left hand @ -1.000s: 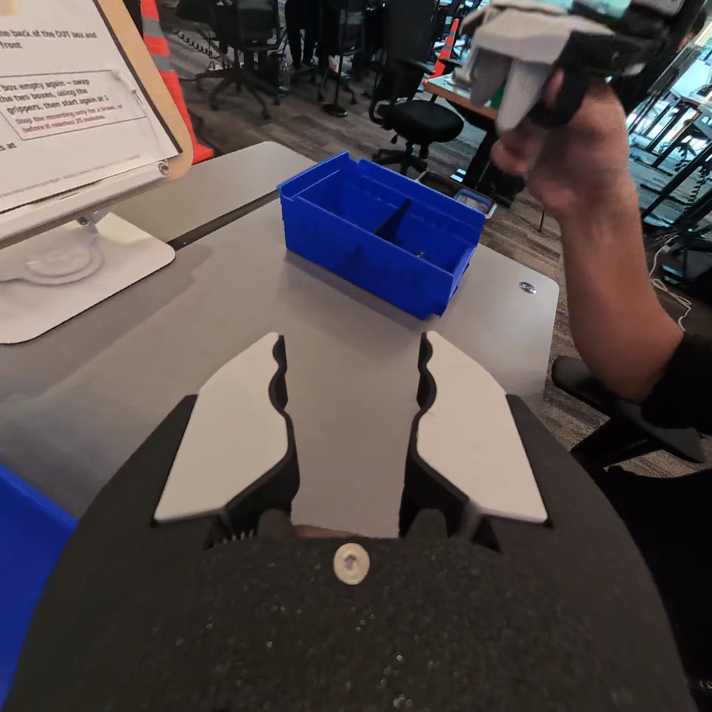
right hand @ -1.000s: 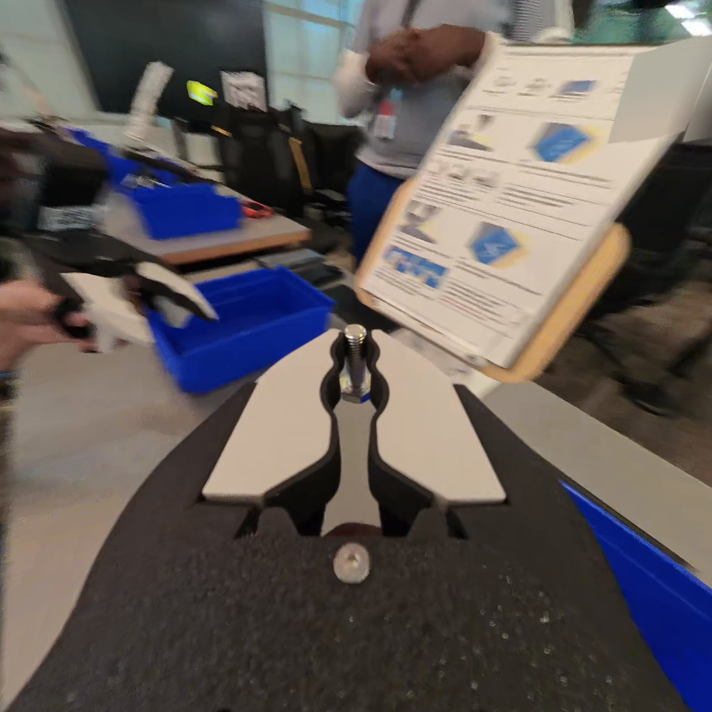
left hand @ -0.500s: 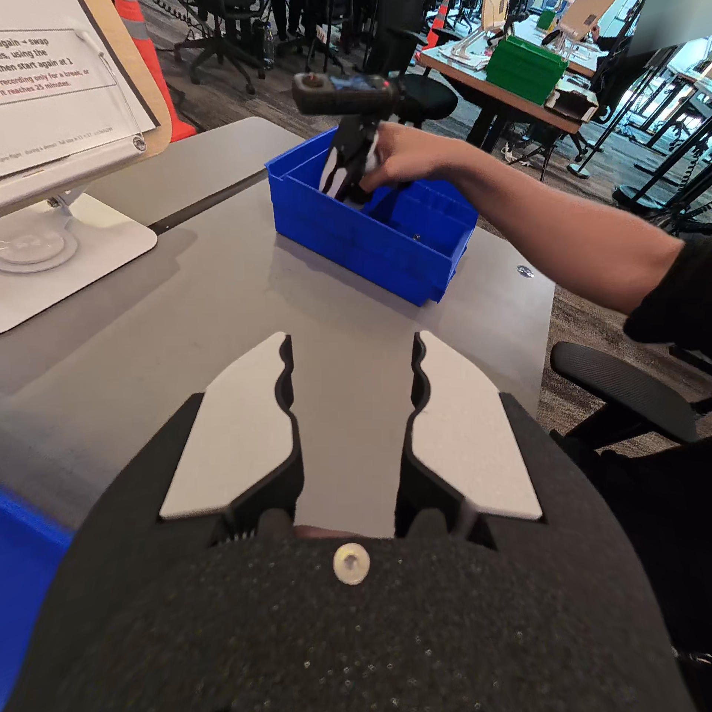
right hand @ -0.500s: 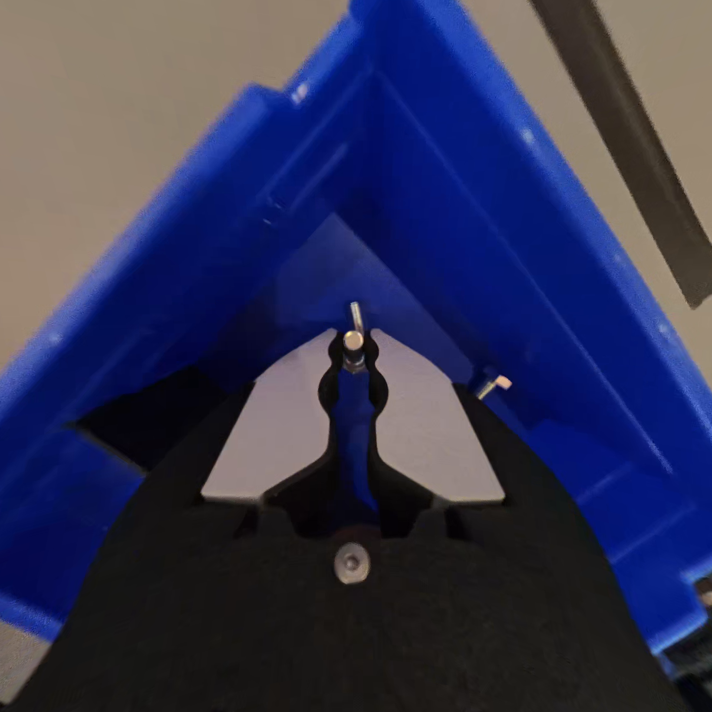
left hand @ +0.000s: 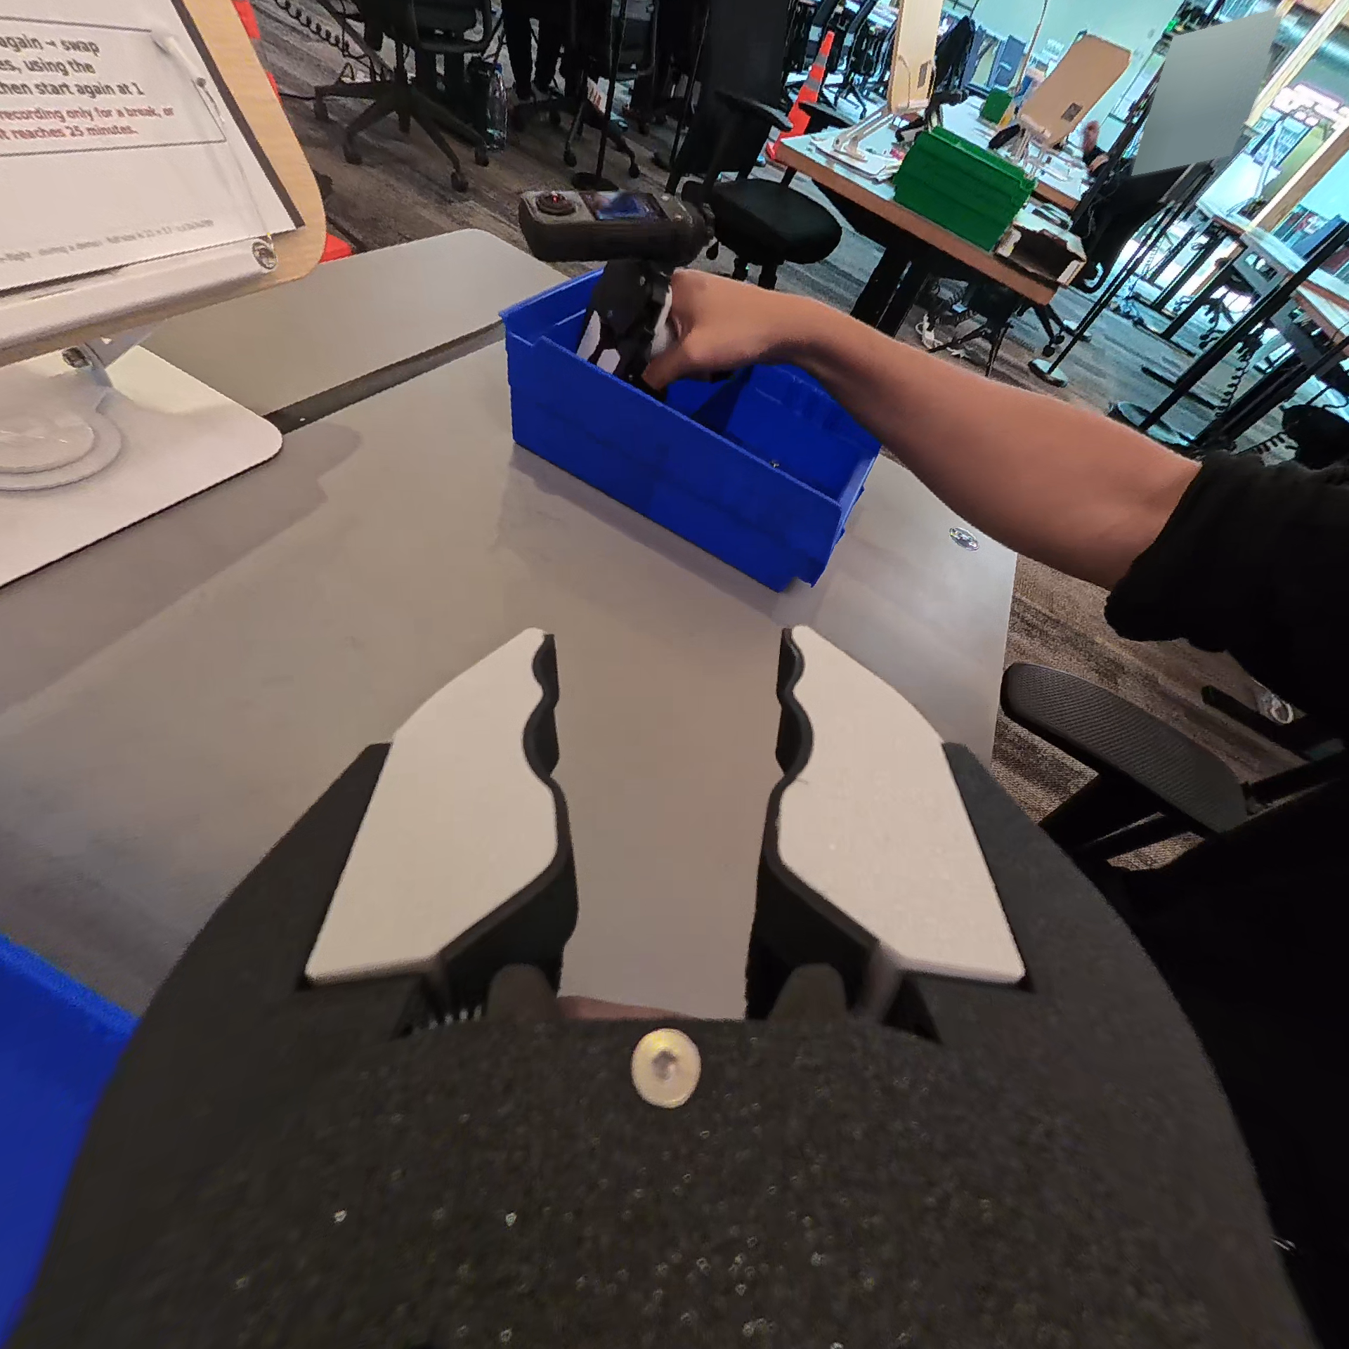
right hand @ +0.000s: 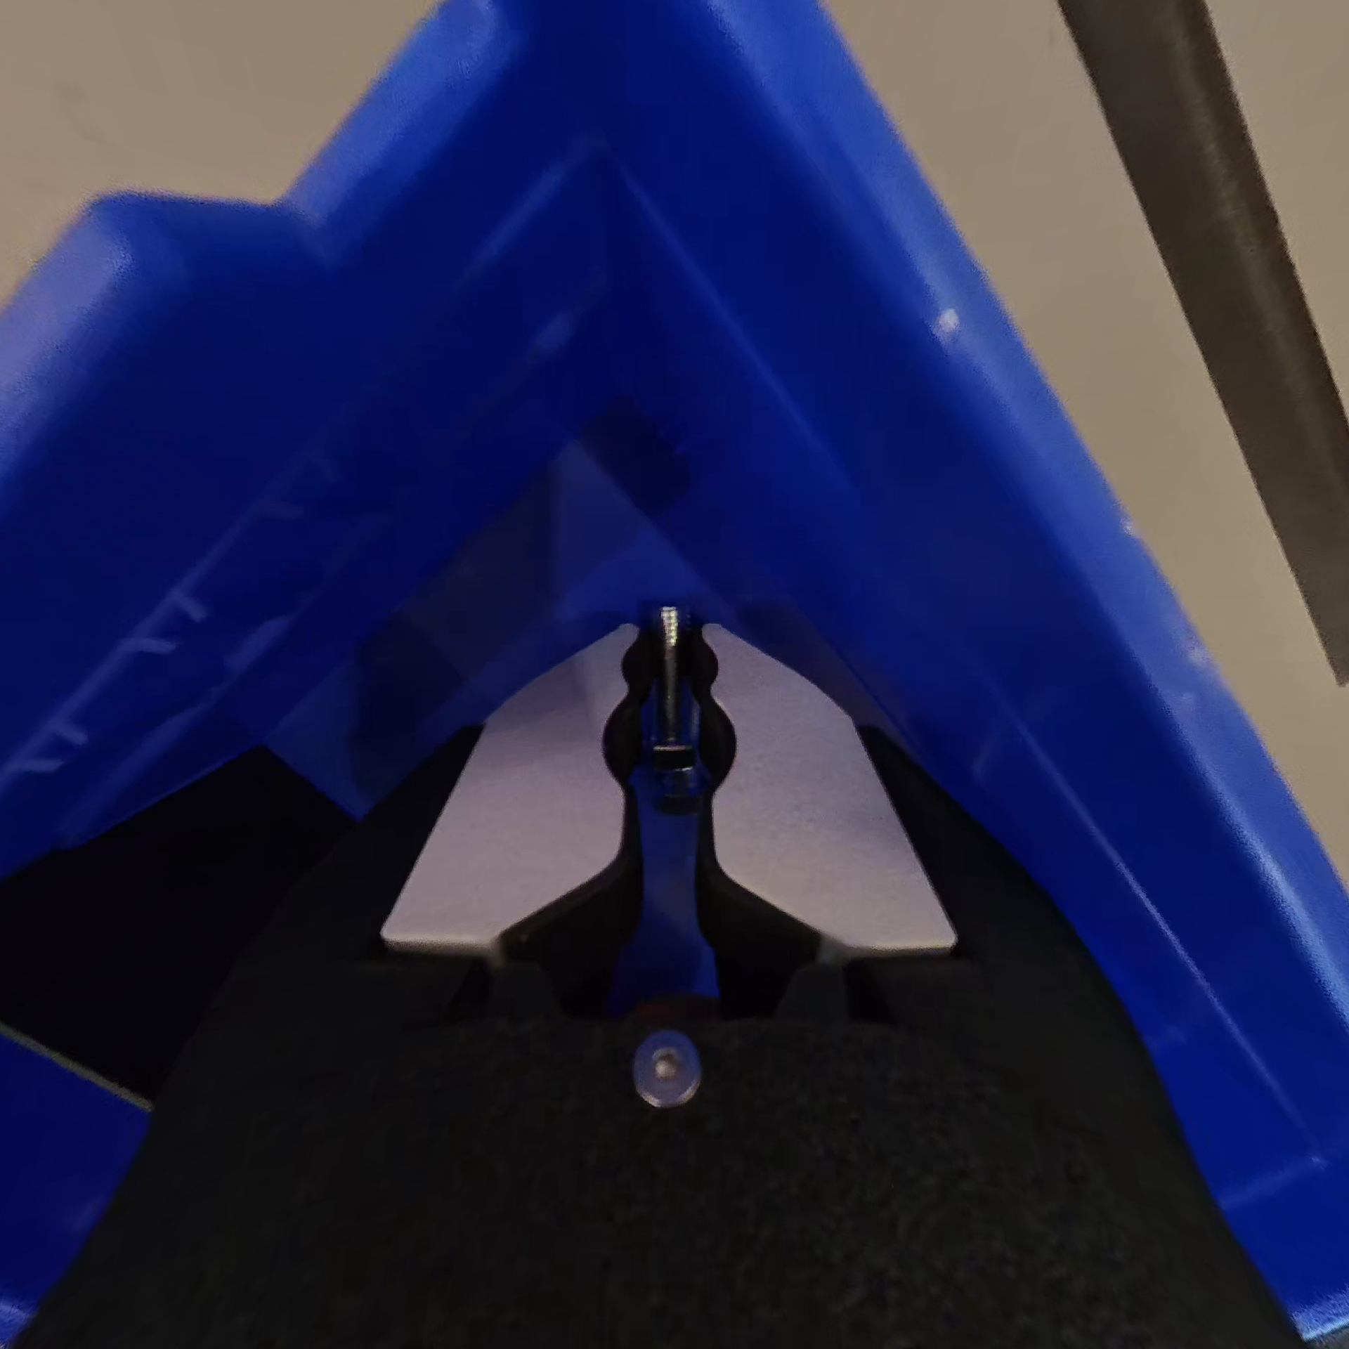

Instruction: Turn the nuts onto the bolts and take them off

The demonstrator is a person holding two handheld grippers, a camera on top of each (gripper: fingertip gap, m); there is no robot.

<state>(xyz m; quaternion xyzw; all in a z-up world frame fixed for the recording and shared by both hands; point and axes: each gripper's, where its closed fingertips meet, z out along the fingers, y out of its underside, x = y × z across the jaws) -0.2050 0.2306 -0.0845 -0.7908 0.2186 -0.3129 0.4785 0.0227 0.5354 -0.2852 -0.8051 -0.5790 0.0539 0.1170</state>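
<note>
The right tool (right hand: 668, 642) has dropped from open air deep into a corner of the blue bin (left hand: 679, 474), and it is still clamped on the bolt (right hand: 670, 686). I judge a drop-off is close. The left tool (left hand: 664, 701) waits over the tabletop (left hand: 365, 584) short of the bin, fingers apart and empty.

Black gripper (left hand: 664, 650), pale fingers (left hand: 452, 803) (black sleeve (left hand: 1255, 555)).

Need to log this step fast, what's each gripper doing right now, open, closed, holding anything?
Left gripper: open, holding nothing, above the table.
Right gripper: closed on a bolt, down inside the blue bin.
</note>
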